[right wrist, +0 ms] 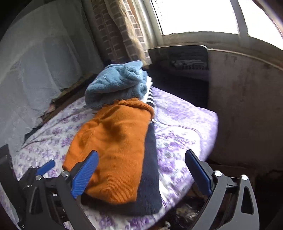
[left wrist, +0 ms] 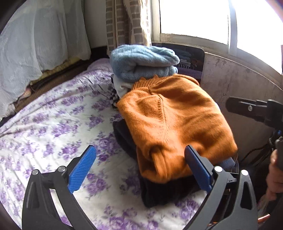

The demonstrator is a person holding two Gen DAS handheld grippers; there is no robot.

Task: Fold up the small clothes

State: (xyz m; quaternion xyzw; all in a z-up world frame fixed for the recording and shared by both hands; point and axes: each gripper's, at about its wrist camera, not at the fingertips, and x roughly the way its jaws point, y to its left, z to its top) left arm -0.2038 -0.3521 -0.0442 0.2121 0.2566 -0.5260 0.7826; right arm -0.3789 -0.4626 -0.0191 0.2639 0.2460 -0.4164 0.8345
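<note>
Since the orange sweater (left wrist: 173, 123) sits folded atop a dark garment (right wrist: 150, 169) on the bed (left wrist: 53, 127), beside the blue fleece (left wrist: 141, 60), both left tongs (left wrist: 141, 169) and right tongs (right wrist: 141, 173) gape wide, empty; a brush could topple the stack.

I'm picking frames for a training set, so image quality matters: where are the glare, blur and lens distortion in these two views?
Left wrist view: the window is blown out white, the near edge of the orange sweater is smeared by motion blur, and the fisheye bends the floral sheet. Right wrist view: window overexposed, corners vignetted dark, sheet blurred near the bed's edge.
</note>
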